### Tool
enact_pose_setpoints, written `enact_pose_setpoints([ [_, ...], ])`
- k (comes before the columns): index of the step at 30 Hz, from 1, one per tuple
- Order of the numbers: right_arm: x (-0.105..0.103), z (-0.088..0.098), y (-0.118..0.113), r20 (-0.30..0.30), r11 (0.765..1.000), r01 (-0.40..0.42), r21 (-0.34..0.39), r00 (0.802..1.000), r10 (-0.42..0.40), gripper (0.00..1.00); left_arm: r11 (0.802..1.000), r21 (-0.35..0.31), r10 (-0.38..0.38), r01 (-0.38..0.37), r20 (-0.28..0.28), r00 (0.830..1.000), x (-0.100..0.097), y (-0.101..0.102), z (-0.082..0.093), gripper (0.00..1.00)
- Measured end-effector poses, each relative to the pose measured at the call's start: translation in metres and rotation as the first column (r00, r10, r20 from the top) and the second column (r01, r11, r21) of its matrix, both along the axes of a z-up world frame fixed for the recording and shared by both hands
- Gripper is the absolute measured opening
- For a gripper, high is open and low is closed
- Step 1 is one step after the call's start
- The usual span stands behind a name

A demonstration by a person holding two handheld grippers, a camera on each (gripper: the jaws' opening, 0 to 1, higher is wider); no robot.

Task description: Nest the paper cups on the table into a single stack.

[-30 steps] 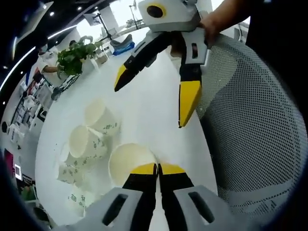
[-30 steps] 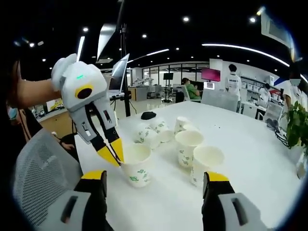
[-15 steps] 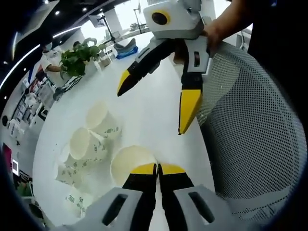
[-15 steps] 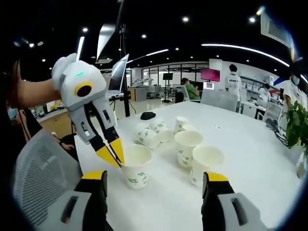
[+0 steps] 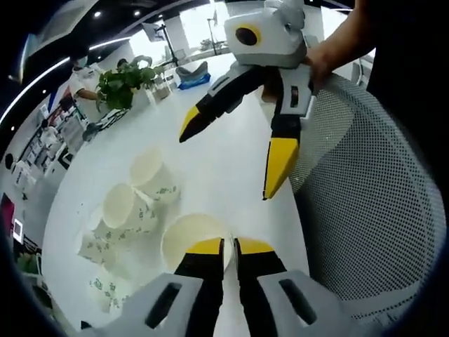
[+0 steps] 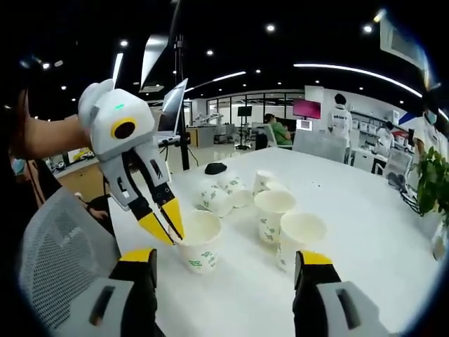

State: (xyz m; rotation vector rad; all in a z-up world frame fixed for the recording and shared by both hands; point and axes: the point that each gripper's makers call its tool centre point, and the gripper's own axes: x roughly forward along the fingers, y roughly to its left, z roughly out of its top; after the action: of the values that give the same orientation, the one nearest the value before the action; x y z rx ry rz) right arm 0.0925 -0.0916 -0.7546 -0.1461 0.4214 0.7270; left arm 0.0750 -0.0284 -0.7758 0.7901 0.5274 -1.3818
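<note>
A white paper cup [image 5: 184, 246] [image 6: 198, 247] with green print stands upright near the table's edge. My left gripper [image 5: 230, 246] [image 6: 163, 226] pinches its rim, the jaws only a narrow gap apart. Two more upright cups [image 5: 151, 168] [image 5: 123, 207] stand beyond it, seen also from the right gripper view [image 6: 273, 209] [image 6: 299, 239]. Several cups [image 5: 98, 246] [image 6: 219, 196] lie or lean in a cluster further off. My right gripper [image 6: 224, 260] [image 5: 229, 161] hovers wide open above the table, holding nothing, facing the left one.
The white table [image 5: 224, 147] [image 6: 365, 232] runs long. A grey mesh chair back [image 5: 365, 210] [image 6: 56, 253] sits beside its edge, close to both grippers. A potted plant [image 5: 123, 84] [image 6: 435, 182] stands at the table's far part. A black object [image 6: 216, 168] lies behind the cups.
The gap between my left gripper's jaws on the cup rim has widened slightly. The right gripper has drifted a little; the cups have not moved.
</note>
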Motion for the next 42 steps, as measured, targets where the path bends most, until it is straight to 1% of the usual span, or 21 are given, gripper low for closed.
enact_pose_setpoints([
  [2,0.000,0.001,0.000,0.002,1.000,0.002,0.002,1.000,-0.002,0.81,0.999,-0.027,0.022,-0.022,-0.005,1.000,0.002,0.000,0.003,0.07],
  [4,0.001,0.001,-0.001,0.003,1.000,0.006,0.003,1.000,-0.006,0.81,0.995,-0.084,0.052,-0.055,-0.043,0.998,-0.001,-0.004,0.010,0.11],
  [6,0.001,0.002,-0.002,0.002,1.000,0.008,0.006,1.000,-0.008,0.81,0.989,-0.120,0.082,-0.089,-0.058,0.995,0.001,-0.005,0.015,0.14],
  [8,0.001,0.002,-0.002,0.001,1.000,0.009,0.006,1.000,-0.009,0.80,0.985,-0.128,0.112,-0.118,-0.054,0.992,0.005,-0.002,0.018,0.16],
  [10,0.001,0.003,-0.003,0.001,1.000,0.010,0.004,1.000,-0.010,0.80,0.979,-0.142,0.140,-0.148,-0.065,0.988,0.008,0.000,0.019,0.18],
  [12,0.002,0.004,-0.004,0.001,1.000,0.011,0.004,1.000,-0.011,0.79,0.968,-0.176,0.169,-0.181,-0.079,0.982,0.010,0.001,0.024,0.22],
  [14,0.003,0.005,-0.005,0.001,1.000,0.012,0.004,1.000,-0.012,0.79,0.955,-0.209,0.195,-0.210,-0.090,0.977,0.013,0.003,0.027,0.23],
  [16,0.004,0.005,-0.007,-0.001,1.000,0.010,-0.003,1.000,-0.010,0.77,0.936,-0.242,0.229,-0.253,-0.124,0.965,0.015,0.006,0.030,0.25],
  [18,0.005,0.001,-0.011,-0.011,0.999,0.002,-0.041,1.000,-0.003,0.73,0.921,-0.272,0.248,-0.277,-0.138,0.959,0.017,0.008,0.033,0.32],
  [19,0.006,0.000,-0.013,-0.007,0.998,-0.006,-0.069,1.000,0.005,0.72,0.916,-0.281,0.255,-0.288,-0.148,0.955,0.017,0.010,0.033,0.34],
  [21,0.008,0.001,-0.014,-0.001,0.998,-0.009,-0.069,1.000,0.009,0.70,0.907,-0.287,0.273,-0.308,-0.158,0.949,0.017,0.014,0.033,0.38],
  [23,0.011,0.003,-0.015,0.004,0.997,-0.017,-0.080,1.000,0.018,0.69,0.893,-0.303,0.293,-0.333,-0.171,0.941,0.017,0.017,0.035,0.39],
  [26,0.017,0.004,-0.016,0.022,0.992,-0.040,-0.120,0.999,0.043,0.66,0.873,-0.329,0.318,-0.360,-0.176,0.932,0.019,0.021,0.038,0.41],
  [27,0.018,0.004,-0.016,0.026,0.991,-0.045,-0.129,0.998,0.049,0.65,0.863,-0.344,0.328,-0.371,-0.178,0.928,0.019,0.022,0.041,0.43],
  [30,0.023,0.006,-0.015,0.032,0.988,-0.058,-0.146,0.998,0.063,0.62,0.839,-0.373,0.350,-0.396,-0.188,0.918,0.020,0.026,0.044,0.51],
  [31,0.026,0.006,-0.014,0.035,0.987,-0.065,-0.150,0.997,0.071,0.62,0.829,-0.381,0.361,-0.410,-0.196,0.912,0.020,0.028,0.045,0.53],
  [34,0.030,0.007,-0.012,0.036,0.983,-0.086,-0.164,0.995,0.093,0.58,0.811,-0.397,0.379,-0.430,-0.204,0.903,0.020,0.033,0.047,0.57],
  [36,0.034,0.004,-0.012,0.030,0.979,-0.092,-0.181,0.995,0.099,0.55,0.798,-0.416,0.387,-0.436,-0.200,0.900,0.019,0.036,0.050,0.59],
  [37,0.035,0.003,-0.012,0.029,0.977,-0.098,-0.189,0.994,0.105,0.54,0.789,-0.428,0.395,-0.441,-0.196,0.897,0.019,0.038,0.052,0.61],
  [40,0.039,0.001,-0.013,0.028,0.972,-0.107,-0.208,0.993,0.115,0.51,0.771,-0.444,0.411,-0.456,-0.199,0.890,0.019,0.042,0.055,0.68],
  [42,0.042,-0.001,-0.014,0.032,0.968,-0.113,-0.225,0.992,0.123,0.50,0.764,-0.452,0.419,-0.461,-0.198,0.886,0.017,0.045,0.056,0.70],
])
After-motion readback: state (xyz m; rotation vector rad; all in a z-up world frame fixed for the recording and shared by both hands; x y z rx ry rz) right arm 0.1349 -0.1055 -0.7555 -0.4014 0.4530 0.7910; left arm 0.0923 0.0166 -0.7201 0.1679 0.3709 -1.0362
